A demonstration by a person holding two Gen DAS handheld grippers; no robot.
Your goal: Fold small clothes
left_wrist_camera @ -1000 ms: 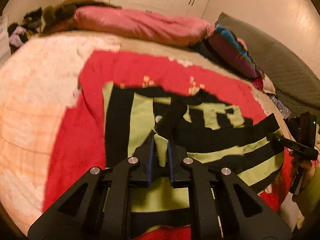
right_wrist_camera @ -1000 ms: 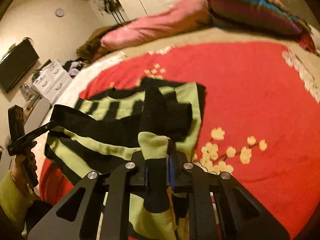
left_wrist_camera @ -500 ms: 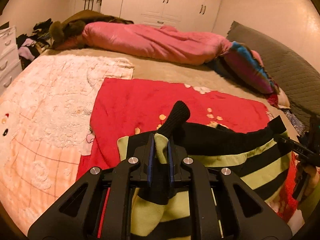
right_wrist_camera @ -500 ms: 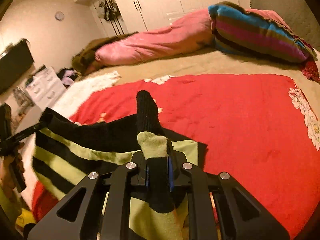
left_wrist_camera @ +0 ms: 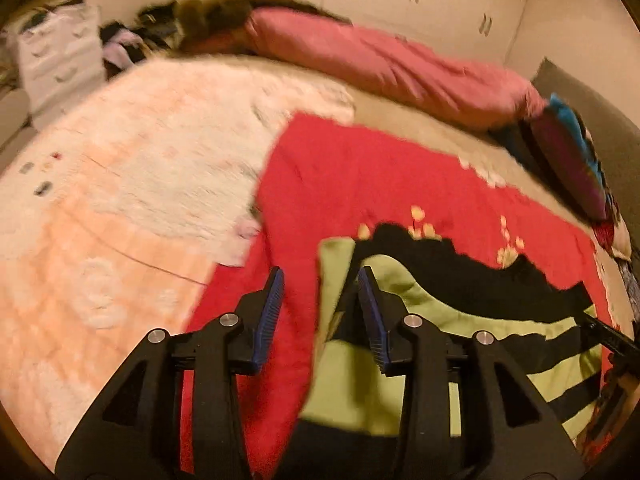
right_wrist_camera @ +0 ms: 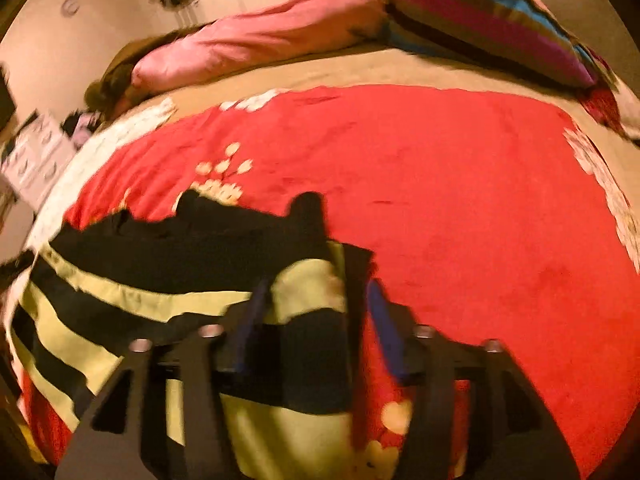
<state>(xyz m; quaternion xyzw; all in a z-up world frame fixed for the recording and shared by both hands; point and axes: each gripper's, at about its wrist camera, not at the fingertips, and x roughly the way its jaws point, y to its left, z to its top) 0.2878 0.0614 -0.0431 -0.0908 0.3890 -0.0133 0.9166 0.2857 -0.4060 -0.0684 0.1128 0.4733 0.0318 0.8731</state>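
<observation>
Your left gripper [left_wrist_camera: 320, 304] is spread wide, holding nothing; your right gripper [right_wrist_camera: 316, 312] is wide too, its blue pads [right_wrist_camera: 384, 328] clear of cloth; the striped garment [left_wrist_camera: 460, 320] lies on the red blanket [left_wrist_camera: 360, 184], lower right of the left view.

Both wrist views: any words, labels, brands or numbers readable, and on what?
None can be read.
Striped garment: black and green bands only, no print.
Red blanket: flower pattern, no lettering.
Pale blanket: small marks, too blurred to read.
Left gripper and right gripper: no markings visible.
</observation>
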